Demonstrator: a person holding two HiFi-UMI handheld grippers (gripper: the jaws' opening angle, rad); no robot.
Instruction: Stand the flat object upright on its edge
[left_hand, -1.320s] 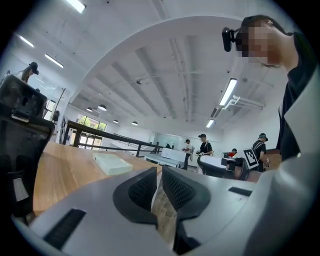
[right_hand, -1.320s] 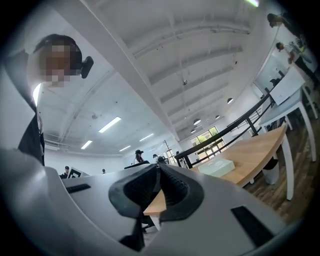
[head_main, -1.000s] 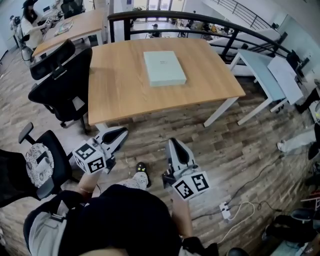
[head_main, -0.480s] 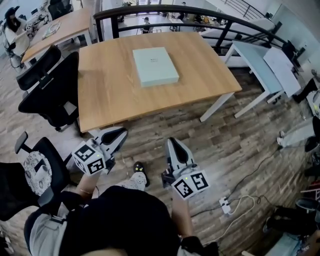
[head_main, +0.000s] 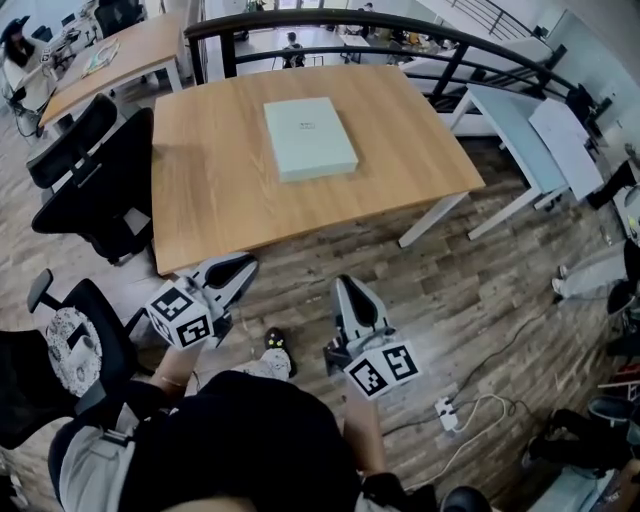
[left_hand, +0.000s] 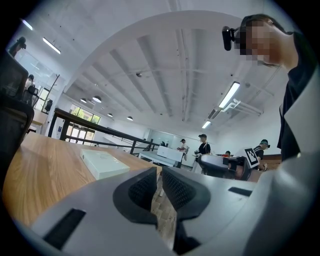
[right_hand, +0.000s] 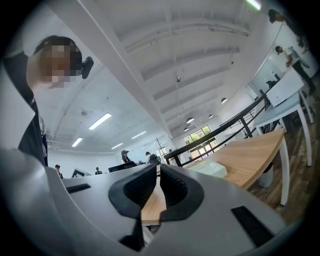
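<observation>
Your left gripper (head_main: 238, 268) and right gripper (head_main: 350, 287) are both pressed together and empty. The pale box (head_main: 310, 137) well ahead of them looks stiff, light and smooth, so I'd pinch its opposite long edges.

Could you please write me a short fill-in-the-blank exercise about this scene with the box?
The pale green box lies ____ on the wooden table, not on edge.
The left gripper and the right gripper are both ____, holding nothing.
In the head view, the black chairs stand at the table's ____ side.
Missing words: flat; shut; left.
</observation>
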